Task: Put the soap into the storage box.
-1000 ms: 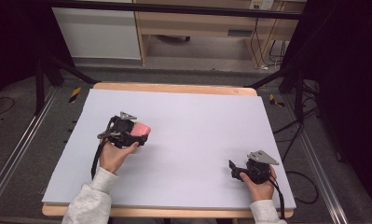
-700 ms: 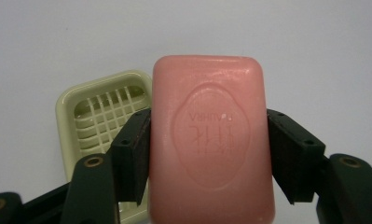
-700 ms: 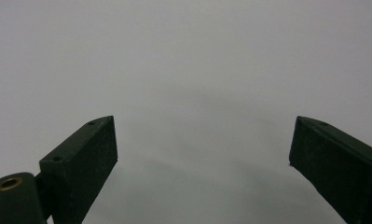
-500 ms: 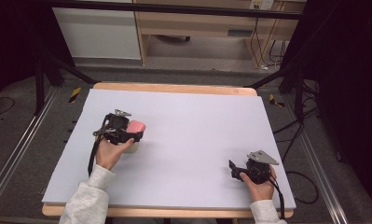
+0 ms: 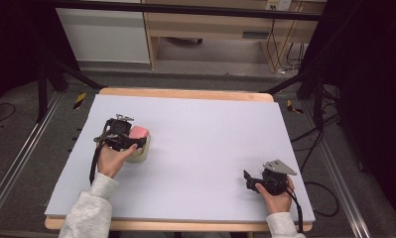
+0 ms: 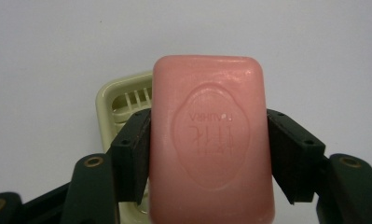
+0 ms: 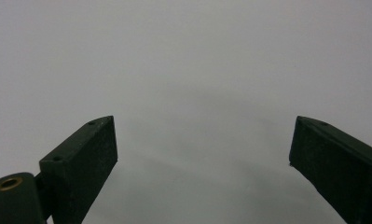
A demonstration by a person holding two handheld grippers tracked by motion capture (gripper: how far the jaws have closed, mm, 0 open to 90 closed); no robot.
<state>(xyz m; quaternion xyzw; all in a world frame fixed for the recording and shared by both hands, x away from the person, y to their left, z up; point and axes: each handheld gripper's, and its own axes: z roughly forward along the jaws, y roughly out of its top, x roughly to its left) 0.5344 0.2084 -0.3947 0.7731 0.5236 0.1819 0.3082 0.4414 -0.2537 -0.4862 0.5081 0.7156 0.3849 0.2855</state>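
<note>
My left gripper (image 5: 136,139) is shut on a pink bar of soap (image 5: 138,133), on the left half of the table. In the left gripper view the soap (image 6: 211,140) sits flat between both black jaws, stamped face towards the camera. Just under and behind it lies a cream soap dish (image 6: 123,100) with a slotted floor, partly hidden by the soap; from above the dish (image 5: 140,154) peeks out below the gripper. My right gripper (image 5: 250,179) rests near the front right of the table, jaws wide apart, and in its own view the right gripper (image 7: 202,154) holds nothing.
The table carries a pale lilac mat (image 5: 205,134) with a wooden edge (image 5: 185,93) at the back. Black frame legs and cables (image 5: 309,144) stand beside the right side. A wooden cabinet (image 5: 220,25) is on the floor beyond.
My left gripper has carried the soap a little to the left and back, over the cream dish. The right gripper has stayed where it was.
</note>
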